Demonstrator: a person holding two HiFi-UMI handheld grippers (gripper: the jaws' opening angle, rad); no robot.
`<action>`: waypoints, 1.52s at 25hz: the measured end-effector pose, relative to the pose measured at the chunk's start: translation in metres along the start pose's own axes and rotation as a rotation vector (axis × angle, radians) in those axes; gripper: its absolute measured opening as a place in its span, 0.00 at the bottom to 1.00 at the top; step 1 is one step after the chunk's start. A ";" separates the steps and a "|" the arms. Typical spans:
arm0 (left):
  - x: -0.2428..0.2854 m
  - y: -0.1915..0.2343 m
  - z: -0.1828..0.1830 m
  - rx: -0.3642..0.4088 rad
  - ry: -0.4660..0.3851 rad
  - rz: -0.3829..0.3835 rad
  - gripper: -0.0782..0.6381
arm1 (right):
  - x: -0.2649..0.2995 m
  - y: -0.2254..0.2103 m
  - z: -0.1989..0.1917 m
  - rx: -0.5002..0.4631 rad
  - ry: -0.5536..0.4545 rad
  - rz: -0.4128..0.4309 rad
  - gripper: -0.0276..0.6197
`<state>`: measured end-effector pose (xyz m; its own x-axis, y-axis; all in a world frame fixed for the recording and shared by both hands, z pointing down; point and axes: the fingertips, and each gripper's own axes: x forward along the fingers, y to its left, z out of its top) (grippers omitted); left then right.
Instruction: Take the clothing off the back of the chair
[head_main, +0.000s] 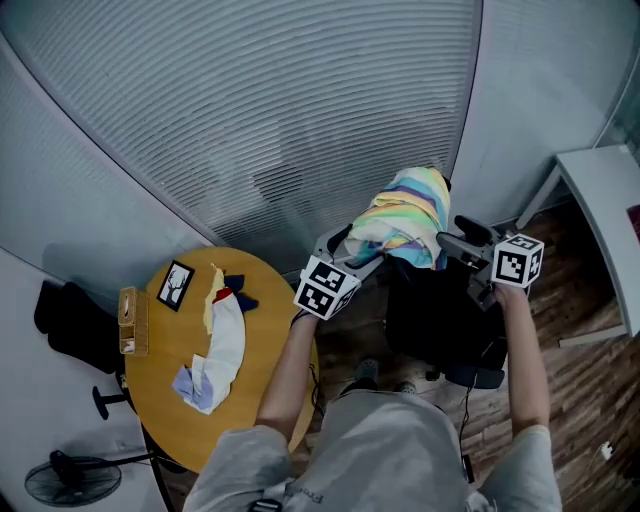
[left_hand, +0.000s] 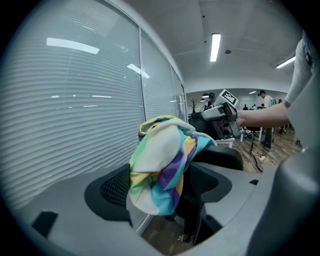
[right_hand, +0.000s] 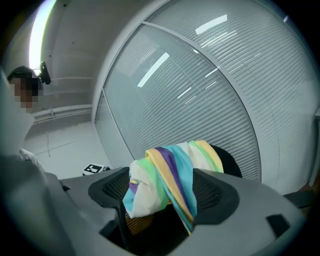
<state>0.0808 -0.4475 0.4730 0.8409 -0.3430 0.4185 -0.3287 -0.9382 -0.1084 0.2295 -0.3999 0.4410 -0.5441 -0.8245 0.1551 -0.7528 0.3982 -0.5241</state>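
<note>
clothing: striped pastel garment (head_main: 405, 222), bunched over the top of the black chair (head_main: 440, 320) back, in front of the blinds.
left gripper (head_main: 348, 248): I have its fingers spread wide at the garment's left side; cloth lies between them, nothing pinched.
right gripper (head_main: 468, 238): fingers spread wide too, at the garment's right side, no grip on it.
handling: I judge it light, soft and limp; it will sag when lifted and may snag on the chair top. Not fragile.
grip spot: I'd pinch the thick folded bunches on each side near the top, since a single thin layer could slip.
lift: likely straight up to clear the back.
</note>
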 end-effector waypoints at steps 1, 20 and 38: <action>0.005 0.003 -0.002 0.012 0.005 -0.016 0.62 | 0.007 -0.003 0.000 0.012 0.006 0.006 0.62; 0.066 0.003 -0.007 0.122 0.005 -0.287 0.68 | 0.056 -0.031 -0.012 0.175 0.008 0.021 0.71; 0.061 -0.005 0.003 0.062 -0.027 -0.252 0.32 | 0.050 -0.007 -0.008 0.141 0.015 -0.019 0.21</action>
<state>0.1353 -0.4637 0.4963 0.9045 -0.0984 0.4150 -0.0813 -0.9950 -0.0588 0.2041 -0.4404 0.4593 -0.5368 -0.8247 0.1781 -0.7041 0.3215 -0.6331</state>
